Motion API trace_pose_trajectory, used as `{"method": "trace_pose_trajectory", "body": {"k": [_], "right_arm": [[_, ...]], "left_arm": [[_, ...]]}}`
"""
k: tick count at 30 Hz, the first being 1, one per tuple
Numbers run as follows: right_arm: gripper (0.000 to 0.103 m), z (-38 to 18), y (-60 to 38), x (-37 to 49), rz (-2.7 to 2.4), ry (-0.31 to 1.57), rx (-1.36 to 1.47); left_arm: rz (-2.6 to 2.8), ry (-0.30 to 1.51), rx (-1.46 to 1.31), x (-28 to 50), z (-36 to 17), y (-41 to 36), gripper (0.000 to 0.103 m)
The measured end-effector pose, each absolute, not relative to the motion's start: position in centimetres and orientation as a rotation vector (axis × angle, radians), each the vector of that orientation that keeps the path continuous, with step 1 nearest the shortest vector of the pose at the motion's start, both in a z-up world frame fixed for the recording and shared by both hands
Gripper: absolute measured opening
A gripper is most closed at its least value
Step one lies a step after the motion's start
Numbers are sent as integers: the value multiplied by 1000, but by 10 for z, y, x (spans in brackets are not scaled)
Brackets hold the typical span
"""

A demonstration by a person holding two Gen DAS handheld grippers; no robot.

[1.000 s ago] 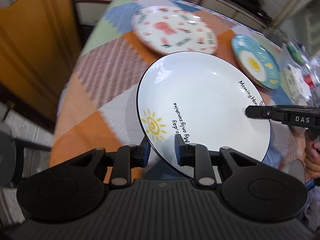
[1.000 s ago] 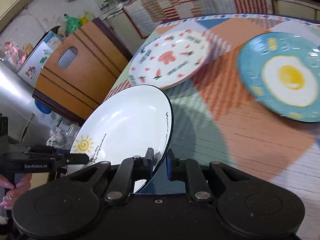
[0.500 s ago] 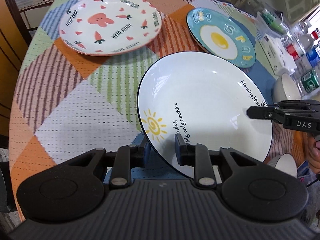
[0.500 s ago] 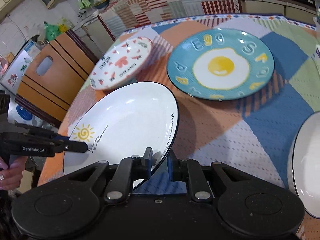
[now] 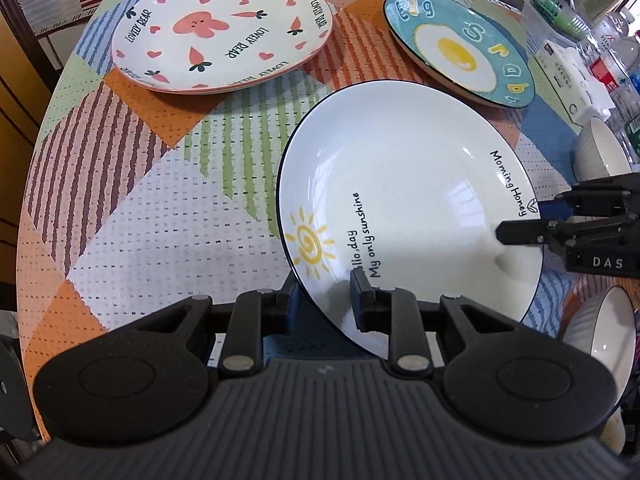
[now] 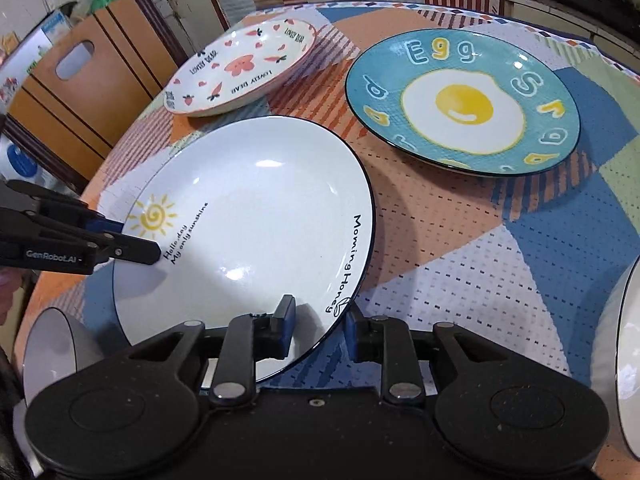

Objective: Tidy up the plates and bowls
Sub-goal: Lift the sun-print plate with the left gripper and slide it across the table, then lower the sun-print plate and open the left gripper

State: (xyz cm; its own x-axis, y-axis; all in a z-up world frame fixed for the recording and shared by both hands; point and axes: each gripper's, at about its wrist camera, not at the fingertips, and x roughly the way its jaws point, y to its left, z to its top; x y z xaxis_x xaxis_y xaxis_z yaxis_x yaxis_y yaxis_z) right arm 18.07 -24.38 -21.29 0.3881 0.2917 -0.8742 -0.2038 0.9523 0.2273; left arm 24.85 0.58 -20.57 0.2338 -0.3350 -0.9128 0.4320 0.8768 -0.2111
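A white plate with a yellow sun and black writing (image 5: 408, 200) (image 6: 248, 232) hangs just above the patchwork tablecloth. My left gripper (image 5: 322, 304) is shut on its rim by the sun. My right gripper (image 6: 318, 326) is shut on the opposite rim by the "Morning Honey" writing. Each gripper shows in the other's view, the right (image 5: 560, 236) and the left (image 6: 88, 244). A pink rabbit plate (image 5: 220, 28) (image 6: 244, 68) lies at the far left of the table. A blue fried-egg plate (image 5: 460, 48) (image 6: 464, 104) lies at the far right.
White bowls stand near the held plate: one (image 5: 600, 152) beyond the right gripper, one (image 5: 604, 332) close below it, one (image 6: 48, 344) under the left gripper, and one (image 6: 628, 360) at the right edge. A tissue box (image 5: 568, 76) and bottles crowd the far right corner. A wooden chair back (image 6: 80, 80) stands by the table's left side.
Both grippers have carried the sun plate over the table, toward the blue and pink plates, and lowered it flatter. Both stay shut on its rim.
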Motion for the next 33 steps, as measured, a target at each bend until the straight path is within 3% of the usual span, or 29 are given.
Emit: {"method": "trace_pose_trajectory", "body": {"k": [11, 18, 33], "right_arm": [[38, -190, -215, 168, 260, 1137, -190], [38, -139, -203, 160, 339, 1027, -157], [54, -61, -184, 157, 418, 827, -112]], "left_arm": [[-509, 1191, 99, 240, -170, 11, 25], [-496, 1136, 146, 227, -136, 10, 28], [-437, 1049, 139, 227, -71, 38, 52]]}}
